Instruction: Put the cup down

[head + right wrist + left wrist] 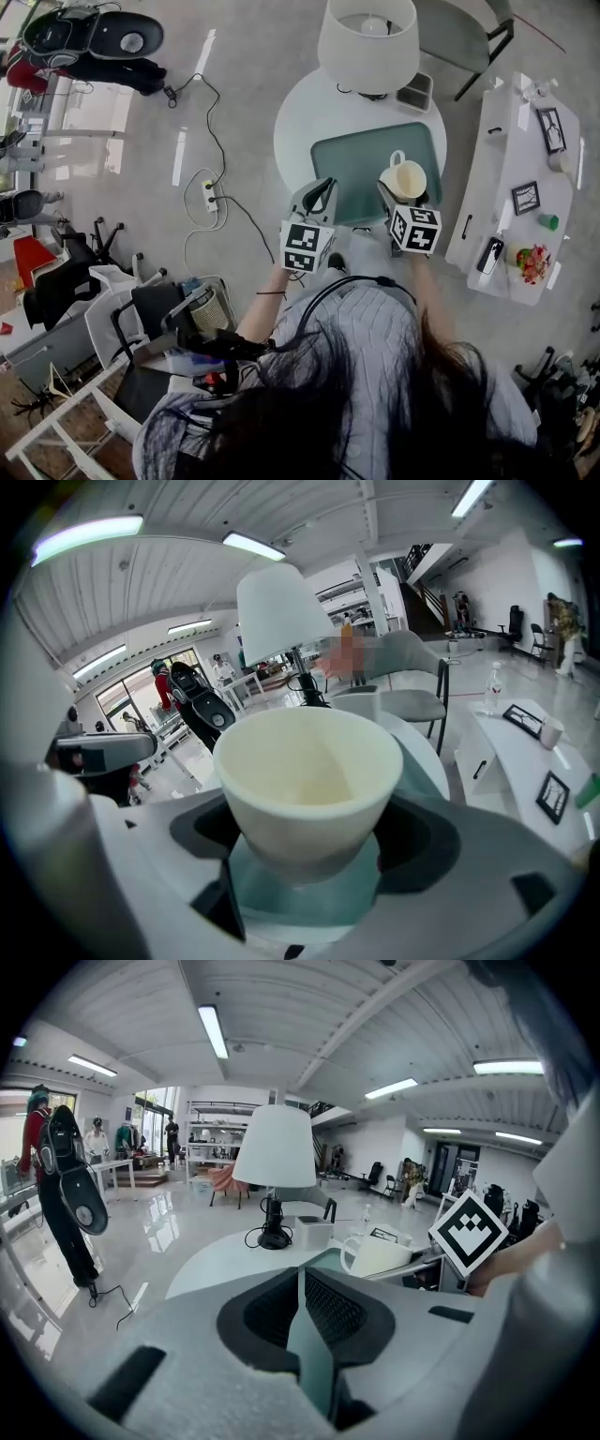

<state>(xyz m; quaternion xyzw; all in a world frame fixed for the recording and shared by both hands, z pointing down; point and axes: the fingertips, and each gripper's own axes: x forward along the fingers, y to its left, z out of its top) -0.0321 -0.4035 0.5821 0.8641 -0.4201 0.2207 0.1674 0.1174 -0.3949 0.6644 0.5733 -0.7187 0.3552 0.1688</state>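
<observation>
A cream cup point(404, 178) with a handle is held upright in my right gripper point(401, 201), above the near right part of the green mat point(361, 169) on the round white table point(305, 122). In the right gripper view the cup point(305, 785) fills the space between the jaws, which are shut on its lower body. My left gripper point(319, 197) hovers at the mat's near left edge with its jaws pressed together and nothing between them. From the left gripper view the cup point(378, 1257) shows to the right, beside the right gripper's marker cube point(469, 1232).
A white table lamp point(367, 42) stands at the table's far side, with a small grey tray point(415, 92) next to it. A white sideboard point(520, 187) with picture frames is at the right. A chair point(459, 33) stands beyond the table. Cables and a power strip point(213, 195) lie on the floor left.
</observation>
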